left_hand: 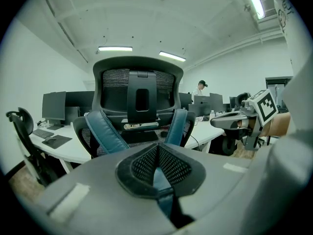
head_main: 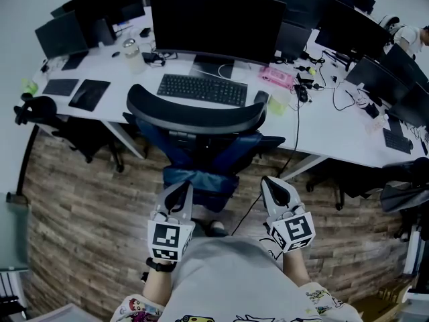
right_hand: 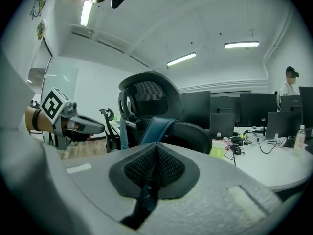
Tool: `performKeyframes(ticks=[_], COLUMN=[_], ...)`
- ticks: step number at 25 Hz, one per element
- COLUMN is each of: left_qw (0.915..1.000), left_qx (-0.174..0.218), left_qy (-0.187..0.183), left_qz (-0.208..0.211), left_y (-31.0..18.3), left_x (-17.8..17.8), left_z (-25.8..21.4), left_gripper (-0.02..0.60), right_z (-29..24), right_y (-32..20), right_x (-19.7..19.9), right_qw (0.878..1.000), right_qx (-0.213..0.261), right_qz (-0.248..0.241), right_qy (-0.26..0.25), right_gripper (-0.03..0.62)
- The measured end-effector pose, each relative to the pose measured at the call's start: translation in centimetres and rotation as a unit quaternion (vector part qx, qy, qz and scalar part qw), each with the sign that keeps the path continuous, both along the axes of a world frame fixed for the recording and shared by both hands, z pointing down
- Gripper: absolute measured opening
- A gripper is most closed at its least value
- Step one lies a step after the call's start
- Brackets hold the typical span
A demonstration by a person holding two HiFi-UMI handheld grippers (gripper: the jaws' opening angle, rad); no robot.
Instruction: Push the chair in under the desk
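Presently the chair (head_main: 194, 113) stands square to the surface (head_main: 322, 136). Its headrest lies over the near edge, just in front of the keyboard (head_main: 202, 89). The chair's back and arms hide how far the seat reaches under the surface.

The left gripper (head_main: 181, 189) and right gripper (head_main: 271, 184) hang side by side on the near side of the chair, pointing at its back and apart from it. Both gripper views show the fingers pressed together with nothing between them.

Judgement: this fits two stages. Either the grippers are lined up behind the backrest for a push, or they have drawn clear with the chair already home. The views do not settle which.

If any push remains, it would call for closed fingers set evenly on both sides of the back frame, so the chair rolls straight.
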State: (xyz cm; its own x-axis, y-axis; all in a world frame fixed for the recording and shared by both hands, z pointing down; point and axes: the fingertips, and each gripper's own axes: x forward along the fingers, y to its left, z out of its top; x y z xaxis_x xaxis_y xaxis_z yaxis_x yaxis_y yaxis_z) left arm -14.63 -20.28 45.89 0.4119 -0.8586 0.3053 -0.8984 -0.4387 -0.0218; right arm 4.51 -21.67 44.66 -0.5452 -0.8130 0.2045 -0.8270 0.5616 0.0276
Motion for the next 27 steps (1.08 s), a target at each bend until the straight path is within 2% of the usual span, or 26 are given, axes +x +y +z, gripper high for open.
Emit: performKeyframes(ticks=[27], left_qw=[0.9999], left_qx=[0.009], left_qy=[-0.006], left_qz=[-0.010], left_y=[0.72], left_x=[-0.84], left_z=[-0.52], left_gripper=[0.011], right_z=[0.15], right_y=[0.76], right_x=[0.02], right_qw=[1.000], right_qx=[-0.007], right_qz=[-0.001], right_qy=[-0.009], right_gripper=[0.000])
